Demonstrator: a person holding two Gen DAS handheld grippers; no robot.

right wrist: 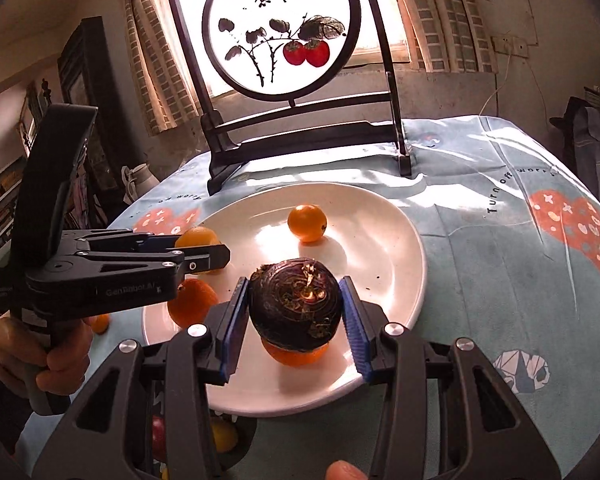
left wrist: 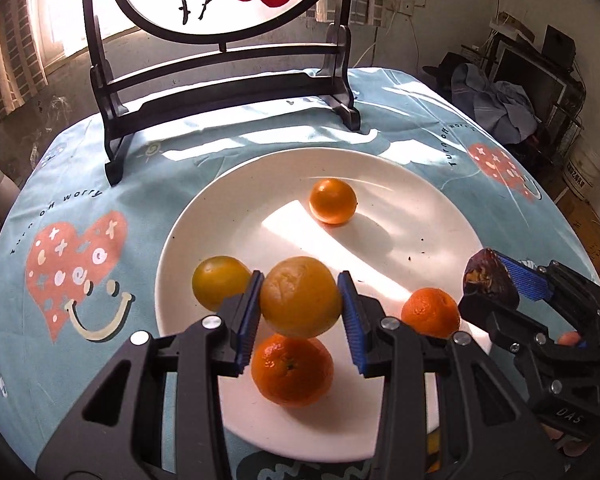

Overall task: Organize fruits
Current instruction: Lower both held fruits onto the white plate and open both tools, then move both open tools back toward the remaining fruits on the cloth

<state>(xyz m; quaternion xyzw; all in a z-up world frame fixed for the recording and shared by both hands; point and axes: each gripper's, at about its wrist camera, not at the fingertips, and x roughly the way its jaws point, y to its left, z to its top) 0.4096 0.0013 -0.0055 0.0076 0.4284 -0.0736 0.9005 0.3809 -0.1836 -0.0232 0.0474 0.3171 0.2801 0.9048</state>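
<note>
A white plate (left wrist: 420, 208) lies on the blue tablecloth. My left gripper (left wrist: 300, 300) is shut on a yellow-orange fruit (left wrist: 300, 296) and holds it above the plate, over an orange mandarin (left wrist: 292, 372). A yellow fruit (left wrist: 218, 282), a small orange (left wrist: 333, 206) and another mandarin (left wrist: 430, 312) lie on the plate. My right gripper (right wrist: 296, 316) is shut on a dark purple round fruit (right wrist: 296, 304) above a mandarin (right wrist: 296, 354) near the plate's (right wrist: 388, 240) front. The right gripper also shows in the left wrist view (left wrist: 496, 284), at the plate's right edge.
A dark wooden stand with a round painted screen (left wrist: 228, 80) stands behind the plate. More fruit (right wrist: 220, 434) lies below the plate's near edge. A white jug (right wrist: 140, 178) sits past the table's left side. Clutter and shelves (left wrist: 520, 80) fill the room's right.
</note>
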